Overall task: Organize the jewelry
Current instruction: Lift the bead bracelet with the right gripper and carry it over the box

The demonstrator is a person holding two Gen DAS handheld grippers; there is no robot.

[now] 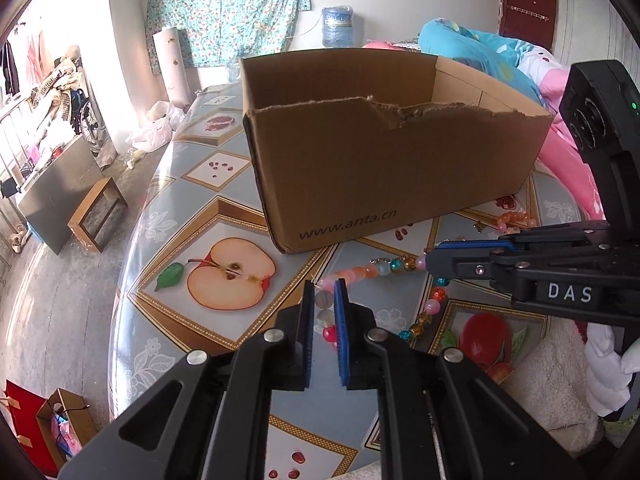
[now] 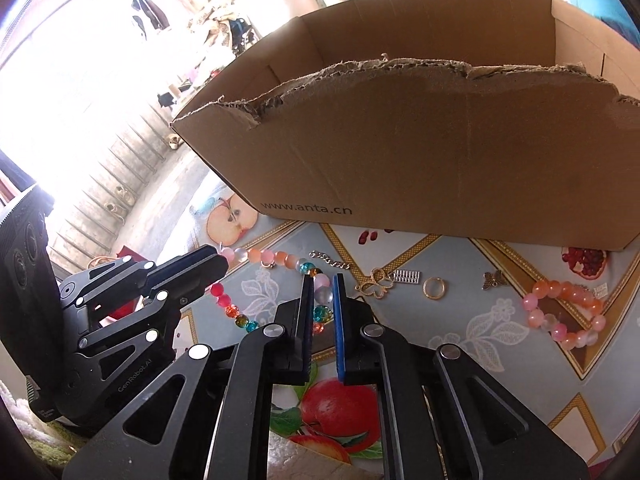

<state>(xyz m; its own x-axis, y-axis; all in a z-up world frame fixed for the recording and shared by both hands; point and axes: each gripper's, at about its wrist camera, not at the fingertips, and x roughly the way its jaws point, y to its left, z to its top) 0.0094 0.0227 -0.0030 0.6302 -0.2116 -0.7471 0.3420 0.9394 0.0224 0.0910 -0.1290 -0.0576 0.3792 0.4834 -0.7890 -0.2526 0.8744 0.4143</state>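
A long necklace of pink, orange, teal and amber beads (image 1: 372, 269) hangs stretched between both grippers just above the table, in front of an open cardboard box (image 1: 380, 160). My left gripper (image 1: 325, 292) is shut on the beaded necklace at one end. My right gripper (image 2: 322, 286) is shut on the necklace (image 2: 264, 257) further along; it also shows in the left wrist view (image 1: 430, 260). The left gripper shows in the right wrist view (image 2: 222, 266). The box (image 2: 420, 152) has a torn front rim.
On the fruit-print tablecloth (image 2: 460, 320) lie a pink-orange bead bracelet (image 2: 564, 312), a gold ring (image 2: 434, 289), a gold butterfly pendant (image 2: 374, 283), a small chain (image 2: 330, 259), and small charms (image 2: 493, 280). Bedding (image 1: 500, 52) lies behind the box. The table's left edge drops to the floor.
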